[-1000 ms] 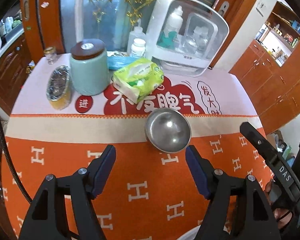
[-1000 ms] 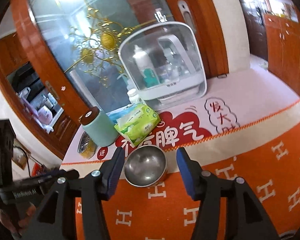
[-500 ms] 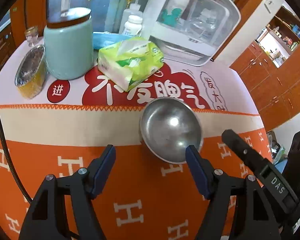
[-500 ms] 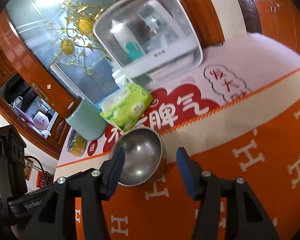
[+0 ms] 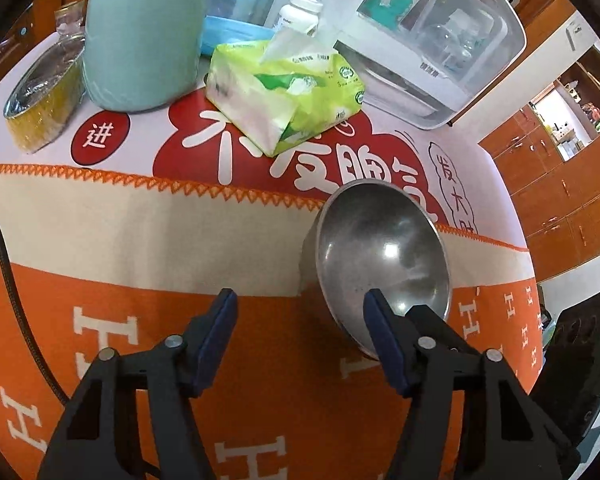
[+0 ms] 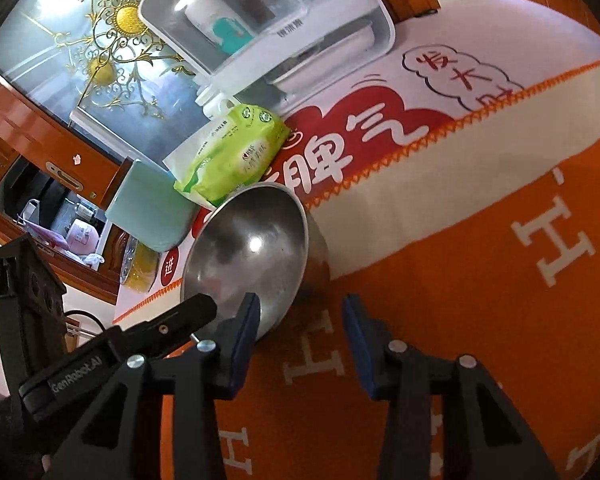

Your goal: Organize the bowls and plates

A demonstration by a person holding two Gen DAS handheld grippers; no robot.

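A steel bowl [image 5: 384, 256] stands on the orange and cream tablecloth [image 5: 140, 240]; it also shows in the right wrist view [image 6: 252, 252]. My left gripper [image 5: 300, 316] is open, with its right finger over the bowl's near rim and the bowl off to its right. My right gripper [image 6: 300, 320] is open, with its left finger at the bowl's near rim. Both grippers are empty. The left gripper's finger shows in the right wrist view just left of the bowl.
Behind the bowl lie a green tissue pack [image 5: 284, 92], a teal canister [image 5: 140, 36], a gold foil tin [image 5: 40, 100], a white pill bottle [image 5: 300, 16] and a white clear-lidded cabinet [image 5: 428, 40]. Wooden cupboards [image 5: 560, 184] stand to the right.
Both grippers have moved forward and down toward the bowl. It now sits close at their fingertips and looks much larger. Both stay open.
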